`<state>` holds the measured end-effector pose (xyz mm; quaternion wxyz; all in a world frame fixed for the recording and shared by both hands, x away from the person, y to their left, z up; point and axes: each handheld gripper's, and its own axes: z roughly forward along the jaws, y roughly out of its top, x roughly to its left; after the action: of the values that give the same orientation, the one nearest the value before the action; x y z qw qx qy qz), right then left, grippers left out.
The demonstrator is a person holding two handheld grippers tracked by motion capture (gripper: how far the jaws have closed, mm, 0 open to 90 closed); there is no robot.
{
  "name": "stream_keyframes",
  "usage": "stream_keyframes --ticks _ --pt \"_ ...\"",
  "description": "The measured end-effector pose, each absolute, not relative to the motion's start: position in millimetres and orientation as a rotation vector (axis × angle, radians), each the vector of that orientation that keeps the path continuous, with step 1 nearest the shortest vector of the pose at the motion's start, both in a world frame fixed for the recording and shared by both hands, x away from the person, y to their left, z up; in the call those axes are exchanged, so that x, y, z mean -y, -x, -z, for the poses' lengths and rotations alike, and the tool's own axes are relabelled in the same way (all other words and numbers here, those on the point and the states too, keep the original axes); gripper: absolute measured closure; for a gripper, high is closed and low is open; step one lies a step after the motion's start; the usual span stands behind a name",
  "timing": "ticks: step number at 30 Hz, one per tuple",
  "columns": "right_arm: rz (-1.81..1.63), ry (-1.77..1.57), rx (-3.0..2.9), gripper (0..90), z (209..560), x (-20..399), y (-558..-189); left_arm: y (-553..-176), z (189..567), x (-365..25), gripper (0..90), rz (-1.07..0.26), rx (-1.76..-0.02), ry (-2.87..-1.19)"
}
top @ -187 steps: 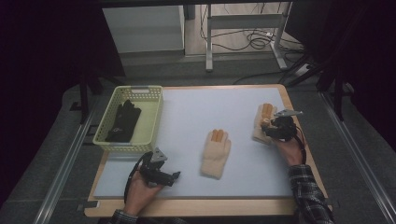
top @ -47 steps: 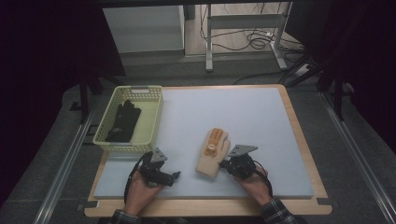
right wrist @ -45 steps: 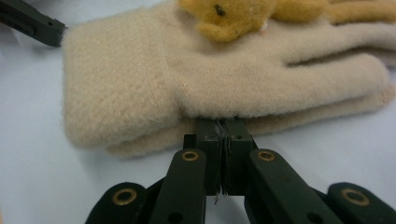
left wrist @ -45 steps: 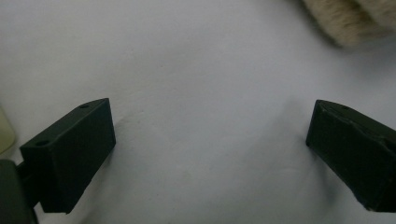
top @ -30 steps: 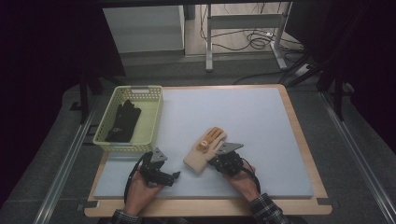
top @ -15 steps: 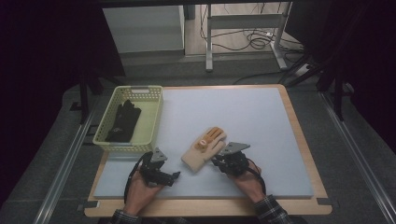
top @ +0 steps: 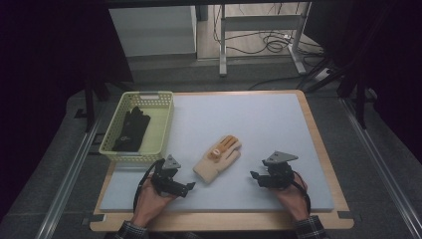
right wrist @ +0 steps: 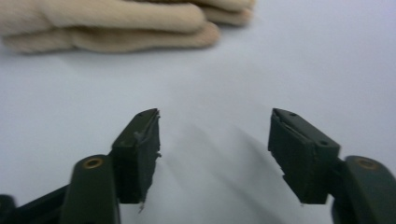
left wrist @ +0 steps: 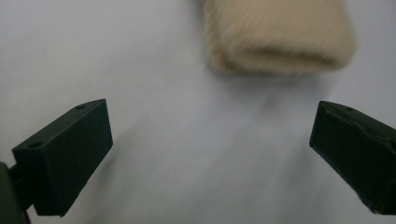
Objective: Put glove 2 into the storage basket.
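Right tongs (top: 255, 177) just opened, nothing between them, now well right of the beige knitted gloves (top: 218, 159); left tongs (top: 189, 186) unmoved, gaping empty.

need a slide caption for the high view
Stacked beige gloves lie on the mat between two open tools, left and right; black gloves sit in the basket.

Two black hand-held grippers: left hand-held gripper (top: 186, 187), right hand-held gripper (top: 255, 177). Grey three-cornered plate on top of each, black cable looping off behind. Blocky matte black jaws with small screw holes; brass-coloured pivot screws on right one. Dark plaid sleeve cuffs.
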<state>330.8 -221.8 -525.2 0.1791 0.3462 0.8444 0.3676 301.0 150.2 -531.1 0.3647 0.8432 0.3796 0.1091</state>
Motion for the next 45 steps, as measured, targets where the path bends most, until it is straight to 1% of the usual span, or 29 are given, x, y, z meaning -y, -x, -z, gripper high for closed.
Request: stream_keyframes --ticks 7,11,20,26,28,30,37,39,43,45 --pt "-1.013 -1.036 -2.347 21.2 528 243 -332 -317 513 -119 0.0 -0.277 -0.918 -2.216" --pt "-0.969 -1.045 -2.343 17.4 531 247 -332 -330 510 -100 0.0 -0.255 -0.905 -2.239" --pt "-0.985 -1.065 -2.357 16.7 532 249 -334 -357 519 -63 0.0 -0.243 -0.899 -2.305" --pt "-0.987 -1.065 -2.355 16.7 532 249 -334 -369 528 -49 0.1 -0.257 -0.927 -2.334" --pt "-0.987 -1.066 -2.355 16.7 532 249 -334 -371 531 -47 3.3 -0.274 -0.93 -2.35" --pt "-0.987 -1.066 -2.354 16.7 533 249 -334 -371 532 -48 8.0 -0.263 -0.928 -2.34" --pt "-0.986 -1.064 -2.354 16.7 533 249 -333 -364 526 -50 30.6 -0.261 -0.916 -2.349" --pt "-0.986 -1.064 -2.354 16.7 533 249 -333 -362 525 -50 38.3 -0.263 -0.917 -2.351" --pt "-0.986 -1.064 -2.354 16.8 533 249 -333 -360 523 -51 48.4 -0.254 -0.916 -2.357" --pt "-0.986 -1.064 -2.354 16.7 533 249 -333 -361 522 -52 52.0 -0.235 -0.921 -2.349"
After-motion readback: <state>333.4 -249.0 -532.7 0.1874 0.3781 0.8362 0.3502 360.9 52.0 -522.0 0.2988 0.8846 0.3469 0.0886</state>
